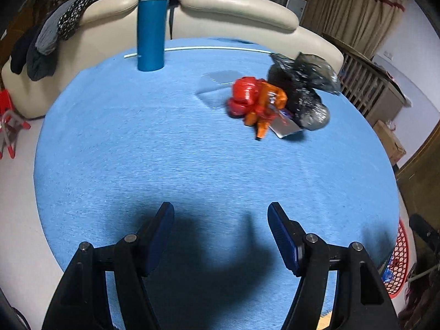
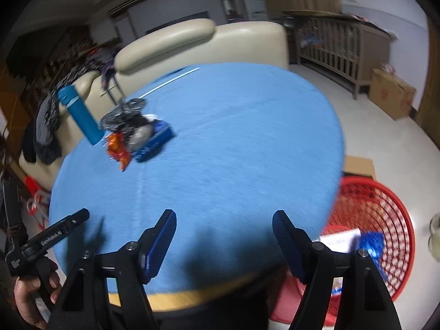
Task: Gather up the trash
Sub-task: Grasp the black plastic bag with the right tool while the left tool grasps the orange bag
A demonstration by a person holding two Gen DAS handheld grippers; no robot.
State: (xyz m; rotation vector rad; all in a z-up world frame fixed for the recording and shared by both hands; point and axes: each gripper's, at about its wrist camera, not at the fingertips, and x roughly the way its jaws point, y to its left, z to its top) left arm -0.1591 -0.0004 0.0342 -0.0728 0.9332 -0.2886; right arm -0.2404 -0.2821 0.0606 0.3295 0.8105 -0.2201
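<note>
On the round blue table (image 1: 137,151) lies a small pile of trash: a red wrapper (image 1: 244,96), an orange wrapper (image 1: 268,104), a crumpled black plastic bag (image 1: 299,90) and a silver-blue packet (image 1: 286,128). My left gripper (image 1: 221,220) hovers open and empty over the near part of the table, well short of the pile. In the right wrist view the same pile, with the orange wrapper (image 2: 118,151) and a blue packet (image 2: 155,143), sits far left. My right gripper (image 2: 224,225) is open and empty above the table's near edge.
A tall teal bottle (image 1: 150,27) stands behind the pile. A thin white rod (image 1: 214,48) lies along the far edge. On the floor to the right, a red mesh basket (image 2: 385,209) holds paper and a blue wrapper. A cream sofa (image 1: 233,8) is behind, cardboard boxes (image 2: 390,90) further right.
</note>
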